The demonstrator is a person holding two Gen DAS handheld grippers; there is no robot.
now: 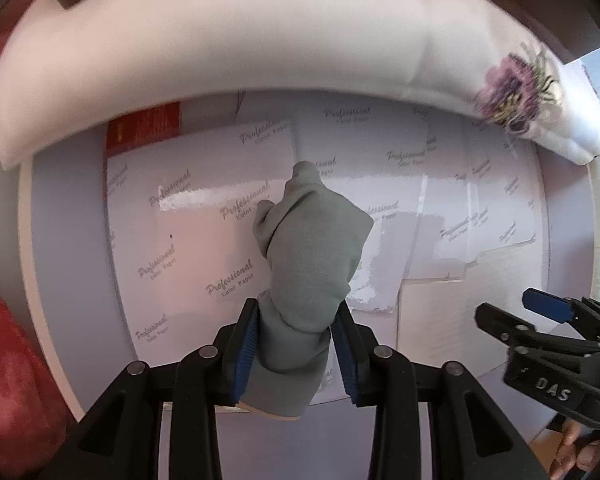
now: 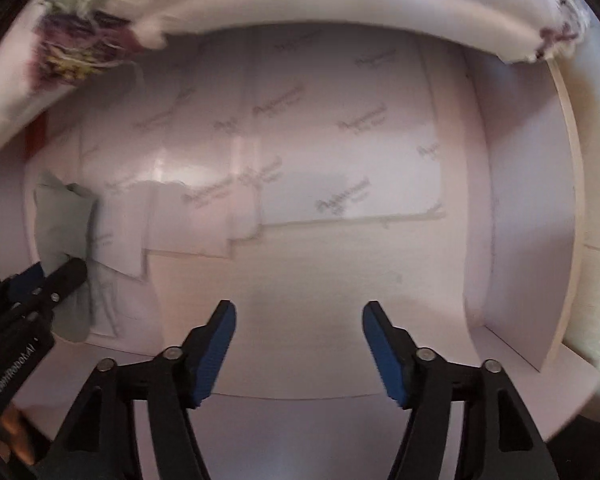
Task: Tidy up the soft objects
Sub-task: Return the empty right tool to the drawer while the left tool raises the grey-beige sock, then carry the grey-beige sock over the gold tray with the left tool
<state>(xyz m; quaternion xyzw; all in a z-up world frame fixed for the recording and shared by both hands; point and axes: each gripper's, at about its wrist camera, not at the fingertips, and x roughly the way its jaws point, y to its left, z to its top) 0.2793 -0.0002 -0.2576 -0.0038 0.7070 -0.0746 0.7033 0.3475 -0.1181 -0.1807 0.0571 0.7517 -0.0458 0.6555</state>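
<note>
My left gripper (image 1: 296, 312) is shut on a bunched grey-green cloth (image 1: 312, 248), held over the floor of a white open box (image 1: 28, 240) lined with printed "Professional Color Paper" sheets (image 1: 204, 200). The cloth also shows at the left of the right wrist view (image 2: 64, 216), with the left gripper (image 2: 56, 276) beside it. My right gripper (image 2: 300, 312) is open and empty above the box's bare floor; it shows at the right of the left wrist view (image 1: 516, 304). A white floral-printed fabric (image 1: 516, 88) drapes over the box's far rim.
The draped fabric (image 2: 72, 44) hangs along the far edge in the right wrist view. The box's right wall (image 2: 528, 216) stands close on the right. A red cloth (image 1: 12, 360) lies outside the box at left. A red printed card (image 1: 144, 128) lies under the sheets.
</note>
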